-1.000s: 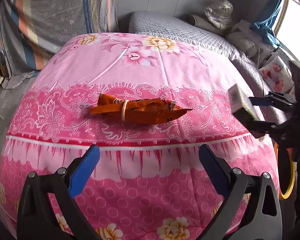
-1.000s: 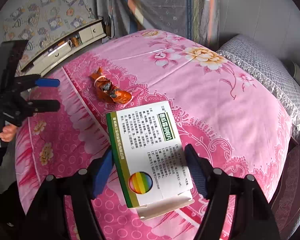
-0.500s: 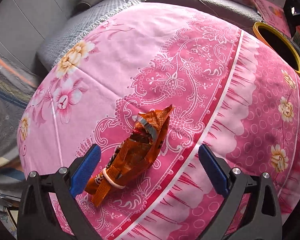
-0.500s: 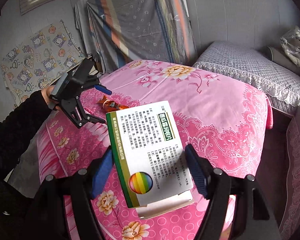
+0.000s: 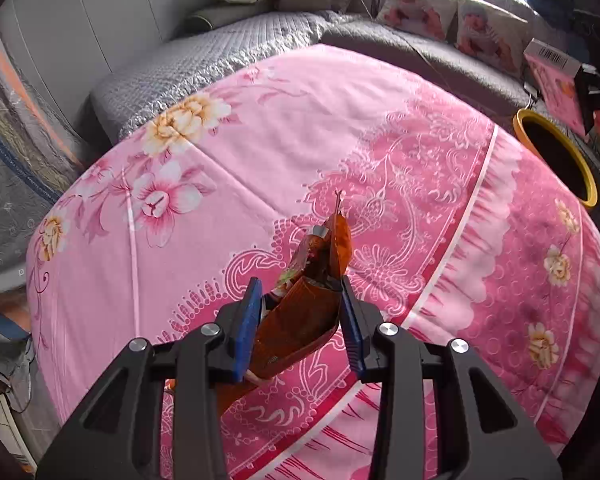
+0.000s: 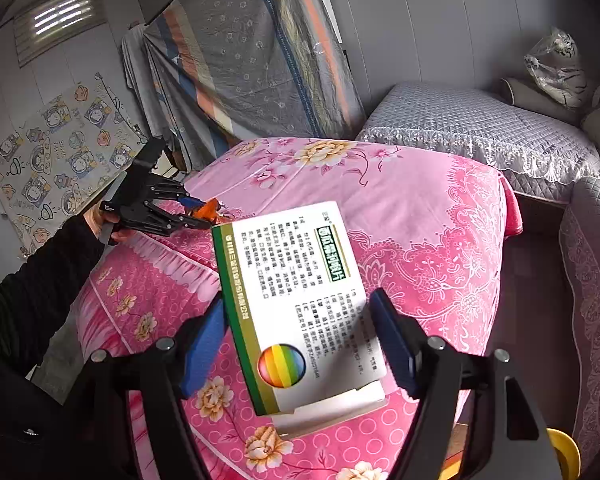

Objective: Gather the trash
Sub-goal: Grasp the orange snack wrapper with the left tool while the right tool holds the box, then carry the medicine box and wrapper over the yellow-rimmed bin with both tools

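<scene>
My left gripper is shut on an orange snack wrapper that lies on the pink floral bedspread; the wrapper's far tip sticks up past the blue pads. The same gripper and wrapper show at the bed's left edge in the right wrist view. My right gripper is shut on a white and green medicine box and holds it above the bed's near side. The box also shows at the far right of the left wrist view.
A yellow-rimmed bin stands beside the bed on the right; its rim also shows at the bottom right of the right wrist view. A grey quilted sofa runs behind the bed. A hanging striped cloth is at the back.
My left gripper has moved forward onto the orange wrapper and closed on it. My right gripper has kept hold of the box and swung slightly away from the bed.
</scene>
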The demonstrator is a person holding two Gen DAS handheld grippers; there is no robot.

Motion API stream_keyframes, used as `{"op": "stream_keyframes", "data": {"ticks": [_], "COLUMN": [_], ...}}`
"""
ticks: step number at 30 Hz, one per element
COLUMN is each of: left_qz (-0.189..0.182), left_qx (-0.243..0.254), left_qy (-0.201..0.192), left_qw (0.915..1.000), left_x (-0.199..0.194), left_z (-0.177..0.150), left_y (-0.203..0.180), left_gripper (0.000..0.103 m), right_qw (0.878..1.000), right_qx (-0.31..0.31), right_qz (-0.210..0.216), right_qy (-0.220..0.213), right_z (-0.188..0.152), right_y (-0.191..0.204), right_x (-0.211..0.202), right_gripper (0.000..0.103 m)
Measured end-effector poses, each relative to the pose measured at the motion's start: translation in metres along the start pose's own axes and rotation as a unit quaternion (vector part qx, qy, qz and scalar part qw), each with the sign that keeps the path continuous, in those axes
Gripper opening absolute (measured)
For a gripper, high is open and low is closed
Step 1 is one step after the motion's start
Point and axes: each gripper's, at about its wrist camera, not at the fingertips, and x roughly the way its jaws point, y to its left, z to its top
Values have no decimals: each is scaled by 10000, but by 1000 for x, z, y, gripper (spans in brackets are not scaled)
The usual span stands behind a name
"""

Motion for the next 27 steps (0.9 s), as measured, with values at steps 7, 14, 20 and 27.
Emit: {"op": "stream_keyframes", "data": {"ticks": [7,14,20,27], "left_qz": [1403,1620,1145,446], "left_qx": [-696,-1303,-1096,-578], "left_qy": [-1136,-1277,-1506,-1555], "left_qw": [9811,9698,9758,9851], "left_x": [-82,-81,-54,-5], "left_z": [13,28,67,117], "left_y": [-68,-174,-262,-353], "left_gripper": [36,36,36,36], "right_qw": [9975,9943,9737,9250], "right_qx": [243,774,1662,2679], "right_qz": [657,479,-850,-2202], "right_qy": [-97,-558,-1305,-1554], "right_z": [-23,-64,-113,-176], "right_y": [23,21,-22,-73], "right_x": [-13,-55,-130,-186], "right_gripper": [68,68,68,68]}}
